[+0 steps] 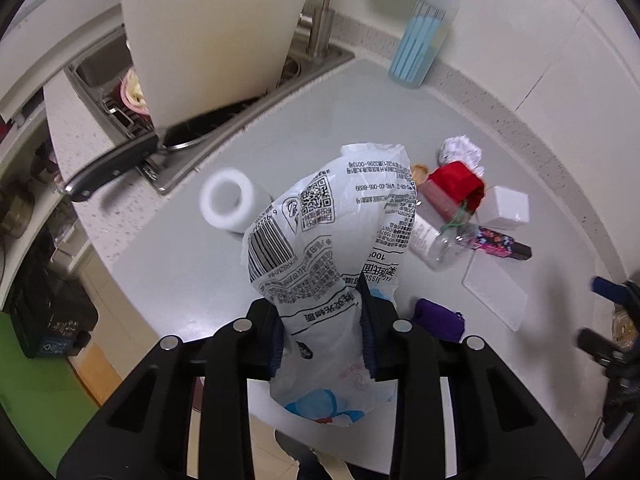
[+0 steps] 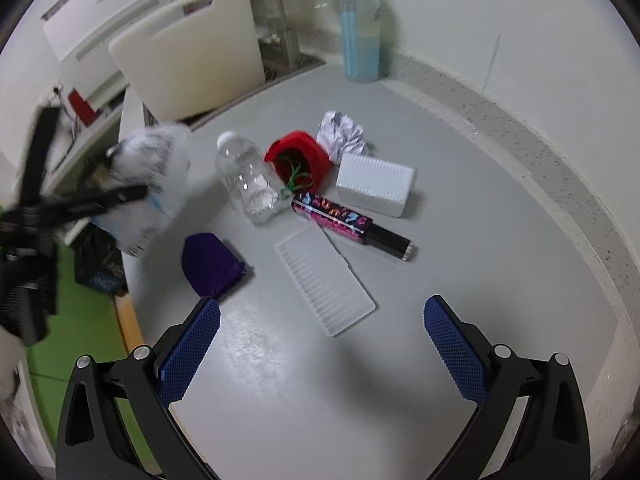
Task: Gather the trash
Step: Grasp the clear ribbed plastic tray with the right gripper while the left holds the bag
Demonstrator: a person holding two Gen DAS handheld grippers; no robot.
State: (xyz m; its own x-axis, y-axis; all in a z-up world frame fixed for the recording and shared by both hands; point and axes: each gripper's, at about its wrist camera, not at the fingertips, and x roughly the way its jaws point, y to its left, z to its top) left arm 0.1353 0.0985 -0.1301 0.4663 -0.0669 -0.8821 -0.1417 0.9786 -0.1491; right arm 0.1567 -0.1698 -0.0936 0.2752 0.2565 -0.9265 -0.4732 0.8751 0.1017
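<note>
My left gripper [image 1: 322, 328] is shut on a white plastic tissue wrapper [image 1: 332, 220] with black print, held up above the grey counter [image 1: 180, 272]. The same wrapper [image 2: 156, 160] shows blurred at the left of the right wrist view. Behind it lies the trash: a clear bottle [image 2: 246, 176], a red cup [image 2: 298, 160], crumpled paper [image 2: 340, 134], a colourful tube [image 2: 340, 216], a white box [image 2: 376, 184], a ribbed white lid [image 2: 324, 276] and a purple pouch [image 2: 210, 264]. My right gripper [image 2: 322, 308] stands open over the counter, just in front of the lid, holding nothing.
A tissue roll [image 1: 228, 200] stands left of the wrapper. A black-handled knife [image 1: 116, 164] and a white cutting board [image 1: 212, 40] lie over the sink [image 1: 328, 60]. A blue bottle [image 2: 358, 36] stands by the wall. The counter edge drops to a green floor [image 2: 80, 320].
</note>
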